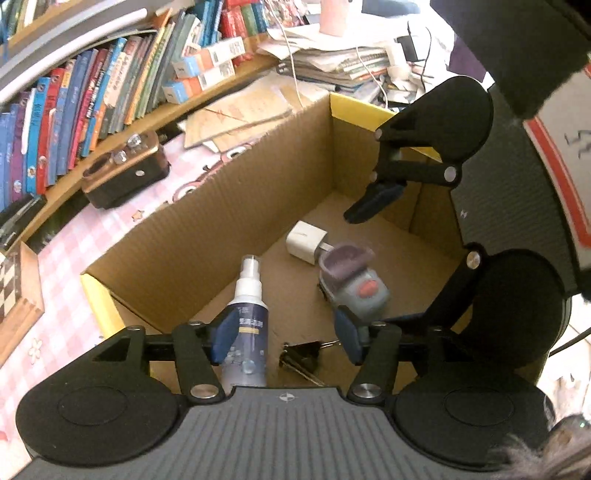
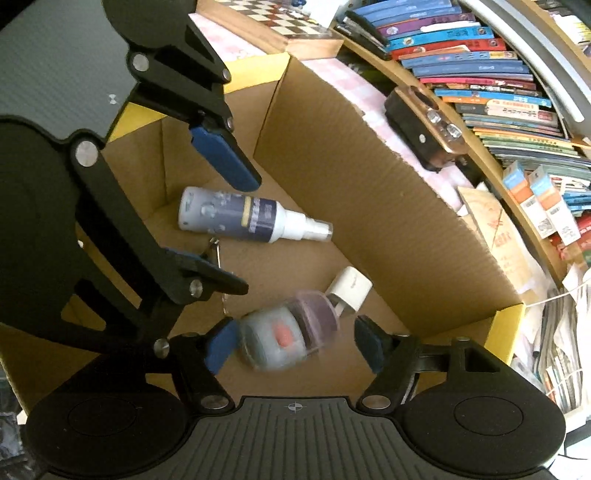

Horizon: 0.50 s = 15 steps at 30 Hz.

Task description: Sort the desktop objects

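Note:
A cardboard box (image 1: 207, 236) with yellow flaps holds a spray bottle (image 1: 247, 317), a white charger plug (image 1: 306, 242), a black binder clip (image 1: 300, 357) and a grey device with an orange button and purple end (image 1: 352, 282). My left gripper (image 1: 284, 338) is open over the box, above the bottle and clip. My right gripper (image 2: 295, 345) is open, its fingers either side of the blurred grey device (image 2: 284, 338), which lies between them apart from the pads. The bottle (image 2: 243, 218) and plug (image 2: 349, 288) lie beyond. Each gripper shows in the other's view.
The box sits on a pink checked cloth (image 1: 74, 236). A brown-black gadget (image 1: 125, 173) lies beside it. A curved shelf of books (image 1: 74, 99) stands behind, with paper stacks (image 1: 332, 59), envelopes (image 1: 240, 110) and a chessboard (image 2: 280, 18).

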Tool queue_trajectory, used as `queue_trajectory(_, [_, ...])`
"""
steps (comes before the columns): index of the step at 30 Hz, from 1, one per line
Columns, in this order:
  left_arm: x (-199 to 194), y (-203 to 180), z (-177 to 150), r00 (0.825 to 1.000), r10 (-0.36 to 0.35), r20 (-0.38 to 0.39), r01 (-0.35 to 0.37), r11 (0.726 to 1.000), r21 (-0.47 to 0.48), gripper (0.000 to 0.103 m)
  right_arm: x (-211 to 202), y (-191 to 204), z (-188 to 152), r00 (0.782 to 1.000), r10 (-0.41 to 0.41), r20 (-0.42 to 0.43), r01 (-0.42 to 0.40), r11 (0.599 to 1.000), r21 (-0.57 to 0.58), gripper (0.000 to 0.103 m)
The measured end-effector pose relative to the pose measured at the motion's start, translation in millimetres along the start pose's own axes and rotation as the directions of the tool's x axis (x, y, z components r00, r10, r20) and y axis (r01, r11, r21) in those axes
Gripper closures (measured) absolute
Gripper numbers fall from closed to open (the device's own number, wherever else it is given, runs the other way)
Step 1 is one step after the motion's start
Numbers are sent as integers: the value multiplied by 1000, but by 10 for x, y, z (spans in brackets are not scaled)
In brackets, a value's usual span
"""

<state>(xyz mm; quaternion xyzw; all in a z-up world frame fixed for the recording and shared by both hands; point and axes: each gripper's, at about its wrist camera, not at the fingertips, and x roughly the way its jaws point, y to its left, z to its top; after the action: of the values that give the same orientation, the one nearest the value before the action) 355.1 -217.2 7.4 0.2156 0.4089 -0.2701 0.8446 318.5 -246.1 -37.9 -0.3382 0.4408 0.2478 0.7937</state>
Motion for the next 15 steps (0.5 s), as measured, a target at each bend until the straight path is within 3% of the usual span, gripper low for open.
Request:
queue_trajectory(6, [-237, 82, -40, 995, 18, 98, -10, 997, -78, 26, -223, -105, -84, 997, -25, 78, 17, 995, 103, 28])
queue_trajectory(15, [-737, 186, -206, 968, 83, 236, -17, 964, -266, 16, -843, -310, -397, 960, -95, 263, -6, 934, 358, 27])
